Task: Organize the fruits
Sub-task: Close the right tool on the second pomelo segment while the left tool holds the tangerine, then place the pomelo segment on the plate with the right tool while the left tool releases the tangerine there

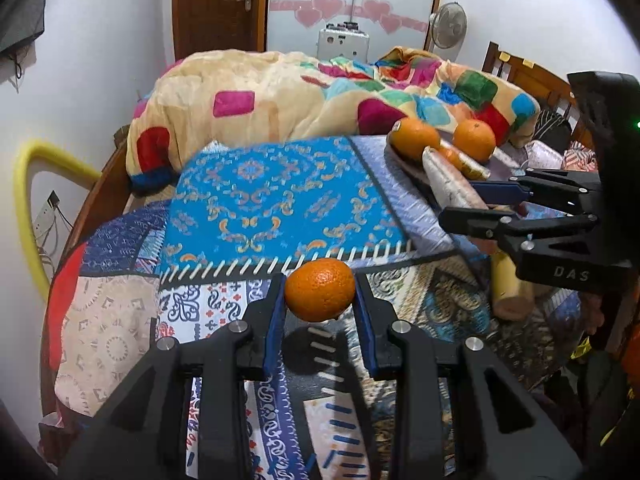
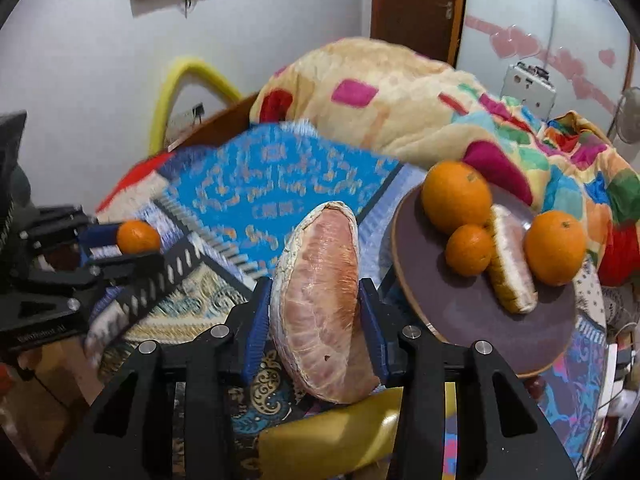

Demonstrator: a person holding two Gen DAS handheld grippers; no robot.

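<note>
A bed covered in patterned blue quilts [image 1: 280, 196] fills the room, a crumpled colourful blanket [image 2: 400, 100] behind. The left gripper [image 1: 320, 300] pinches a small orange [image 1: 320, 290] above the quilt. The right gripper [image 2: 316, 304] clamps a peeled pomelo segment [image 2: 320, 300] beside the round plate [image 2: 480, 320] holding three oranges [image 2: 456, 196] and another pomelo wedge [image 2: 512, 264]

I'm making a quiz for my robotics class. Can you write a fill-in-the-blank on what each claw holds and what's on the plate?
1. The left claw is shut on a small ____.
2. The right claw grips a peeled ____ segment.
3. The plate already holds ____ oranges and one pomelo segment.

Missing words: orange; pomelo; three
</note>
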